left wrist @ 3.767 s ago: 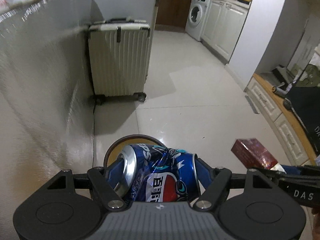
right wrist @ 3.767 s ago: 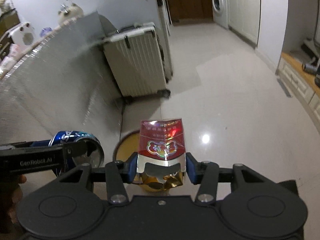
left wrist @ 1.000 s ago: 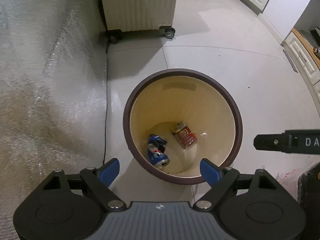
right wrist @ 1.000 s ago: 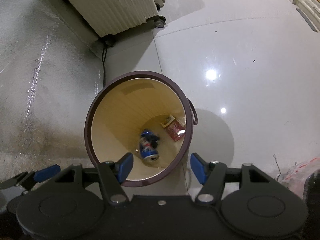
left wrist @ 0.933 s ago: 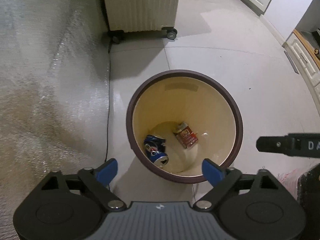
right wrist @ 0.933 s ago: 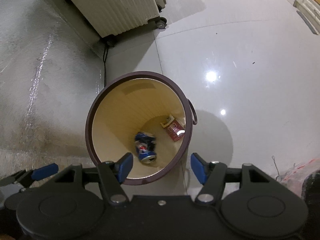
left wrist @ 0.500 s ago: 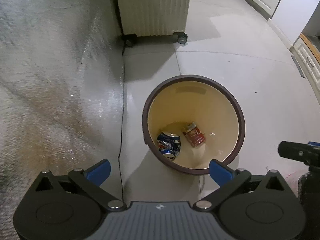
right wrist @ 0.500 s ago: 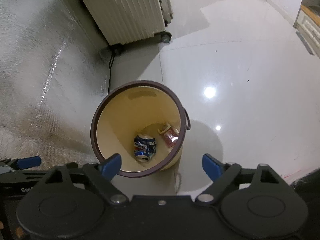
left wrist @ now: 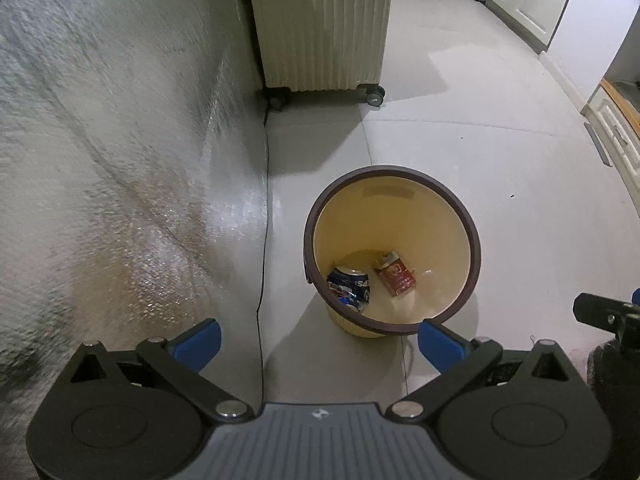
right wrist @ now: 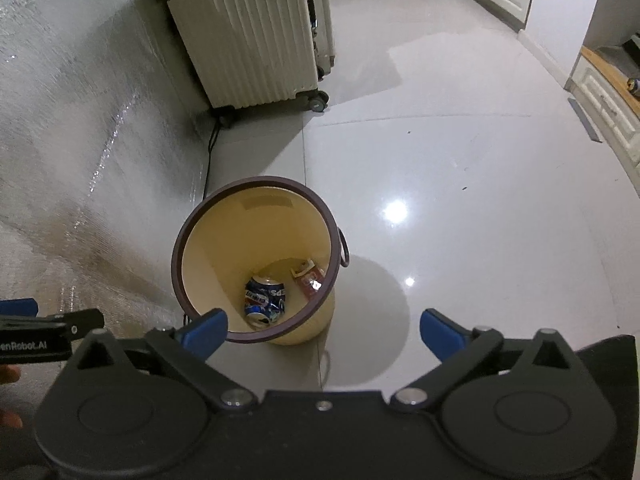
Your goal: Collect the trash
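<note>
A yellow trash bin with a brown rim (left wrist: 472,236) (right wrist: 180,240) stands on the tiled floor. At its bottom lie a crushed blue Pepsi can (left wrist: 349,286) (right wrist: 266,296) and a red cigarette pack (left wrist: 396,274) (right wrist: 310,278). My left gripper (left wrist: 318,344) is open and empty, above and short of the bin. My right gripper (right wrist: 324,330) is open and empty, also above the bin's near side. The right gripper's side shows at the right edge of the left wrist view (left wrist: 604,314); the left gripper shows at the left edge of the right wrist view (right wrist: 48,328).
A cream ribbed suitcase on wheels (left wrist: 320,24) (right wrist: 248,40) stands behind the bin. A silvery foil sheet (left wrist: 100,140) (right wrist: 60,140) covers the left side. A black cable (left wrist: 262,240) runs along the floor. White cabinets (left wrist: 612,120) line the right.
Both grippers earlier held the can and the pack; both now lie in the bin. Over the last second both grippers have opened wider and drawn up and back from the bin.
</note>
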